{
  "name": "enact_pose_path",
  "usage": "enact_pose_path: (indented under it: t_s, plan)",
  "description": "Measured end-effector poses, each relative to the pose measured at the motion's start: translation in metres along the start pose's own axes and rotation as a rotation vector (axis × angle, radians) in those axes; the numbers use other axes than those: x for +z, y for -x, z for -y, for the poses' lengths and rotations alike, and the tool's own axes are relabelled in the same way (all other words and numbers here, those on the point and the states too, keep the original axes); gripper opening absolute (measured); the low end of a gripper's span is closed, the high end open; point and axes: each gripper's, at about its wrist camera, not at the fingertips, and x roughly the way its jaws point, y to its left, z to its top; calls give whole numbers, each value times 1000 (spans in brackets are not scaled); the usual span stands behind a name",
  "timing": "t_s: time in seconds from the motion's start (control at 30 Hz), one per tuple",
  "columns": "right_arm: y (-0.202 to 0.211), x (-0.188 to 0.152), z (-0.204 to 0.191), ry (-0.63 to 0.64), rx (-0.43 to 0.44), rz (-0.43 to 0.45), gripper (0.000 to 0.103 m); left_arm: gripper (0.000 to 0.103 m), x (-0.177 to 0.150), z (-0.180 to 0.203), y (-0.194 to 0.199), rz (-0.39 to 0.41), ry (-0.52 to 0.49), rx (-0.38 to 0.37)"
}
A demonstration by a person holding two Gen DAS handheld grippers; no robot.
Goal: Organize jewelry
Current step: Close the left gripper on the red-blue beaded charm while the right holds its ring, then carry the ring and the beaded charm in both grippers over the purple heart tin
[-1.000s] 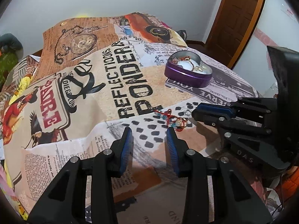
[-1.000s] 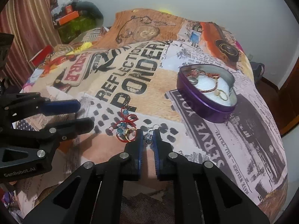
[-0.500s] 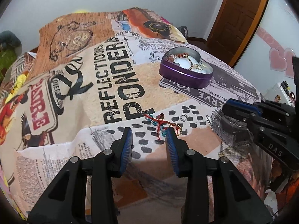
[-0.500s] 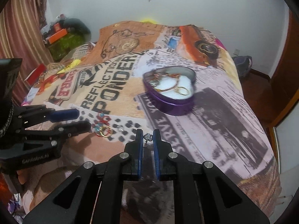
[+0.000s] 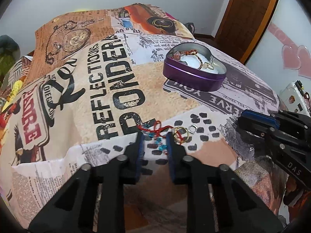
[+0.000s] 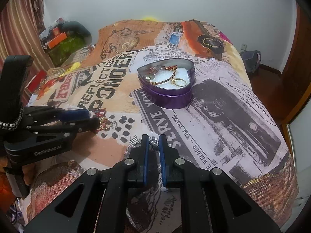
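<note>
Bedroom, white walls, a wooden door at the upper right of the left wrist view: a collage-print blanket (image 5: 120,81) shouting "REFLECTIONS PONDER" covers the bed I am working over. On it, in the upper right of centre, sits the purple heart-shaped tin (image 5: 194,75), lid off, already holding a braided cord bracelet and a gold ring on white padding.

My left gripper (image 5: 155,139) points steeply down at the red cord bracelet with turquoise beads (image 5: 155,134), which lies at dead centre of the frame, directly ahead of the tips. Its tangle runs roughly crosswise, from the red loops at upper left toward a loose gold ring (image 5: 180,135) at right, just outside the right-hand fingertip; a small silver ring (image 5: 193,129) lies just beyond that. The jaws are closing, the beaded stretch between the blue pads, though I cannot tell whether they are pressing on it. This hand is plainly the nearer one to the bracelet.

My right gripper (image 6: 154,142) is pinched nearly shut on a small silver earring (image 6: 154,142), a dull metallic lump with a thin hook wire trailing left of the tip. From that wrist view the tin (image 6: 167,95) stands ahead and slightly up the frame, well apart from the fingers. My judgement: the earring goes forward to the tin, while the left hand must catch the thin cord without dragging the gold ring along.
</note>
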Motion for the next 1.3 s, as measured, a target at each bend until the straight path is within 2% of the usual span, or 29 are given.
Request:
enact_pose_path:
  t_s: [0.13, 0.23, 0.6, 1.0, 1.3]
  plan:
    - [2, 0, 0, -4, 3, 6, 9, 5, 0, -5, 0, -2, 23, -23]
    - [6, 2, 0, -5, 0, 15, 9, 6, 0, -9, 3, -2, 52, -50]
    - [28, 15, 2, -11, -28, 75, 9, 6, 2, 2, 38, 83, -2, -35]
    - [50, 32, 1, -8, -45, 148, 9, 5, 22, 12, 82, 208, -44, -21]
    - [57, 51, 0, 0, -45, 201, 9, 5, 44, 23, 97, 277, -74, -25]
